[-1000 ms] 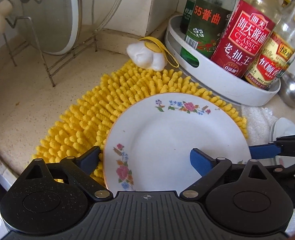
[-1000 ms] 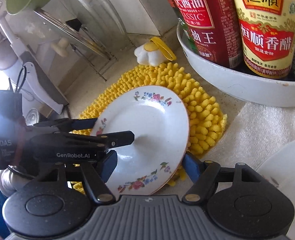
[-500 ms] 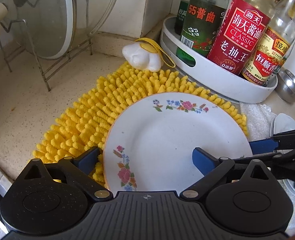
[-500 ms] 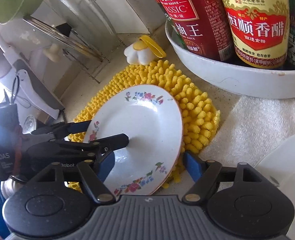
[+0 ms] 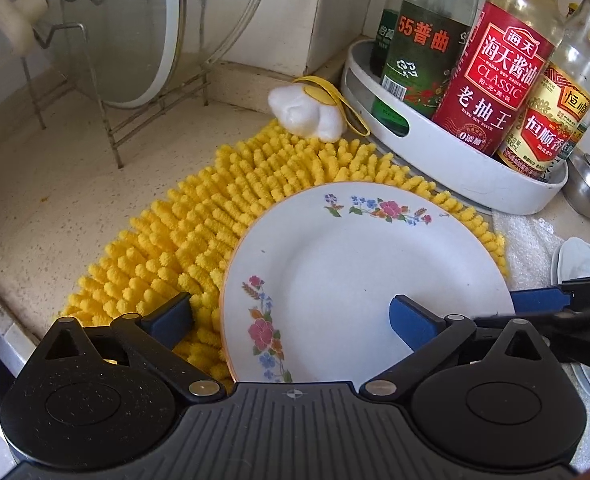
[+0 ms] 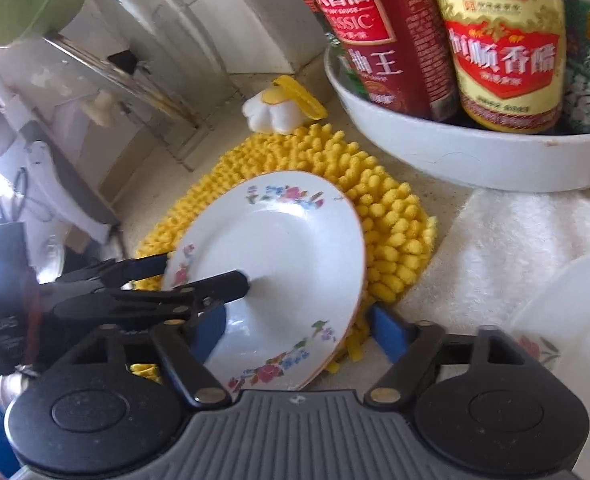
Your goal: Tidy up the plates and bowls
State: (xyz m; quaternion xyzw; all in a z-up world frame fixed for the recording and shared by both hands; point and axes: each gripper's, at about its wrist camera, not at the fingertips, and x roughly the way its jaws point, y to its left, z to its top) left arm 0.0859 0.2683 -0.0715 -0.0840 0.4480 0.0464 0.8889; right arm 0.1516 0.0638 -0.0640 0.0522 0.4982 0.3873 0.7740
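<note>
Nearest, the left tongs (image 5: 287,316) stand spread wide, one finger over the plate (image 5: 359,284), the other off its rim above the yellow mat (image 5: 215,216). The right tongs (image 6: 299,330) are spread too, straddling the plate's near edge without pinching it. The plate rests on the mat, seemingly tipped, just ahead of both. Beyond stand the bottle tray (image 5: 447,160) and lid rack (image 5: 107,120). The grasping step seems in hand; next, one pair must press together on the rim.
</note>
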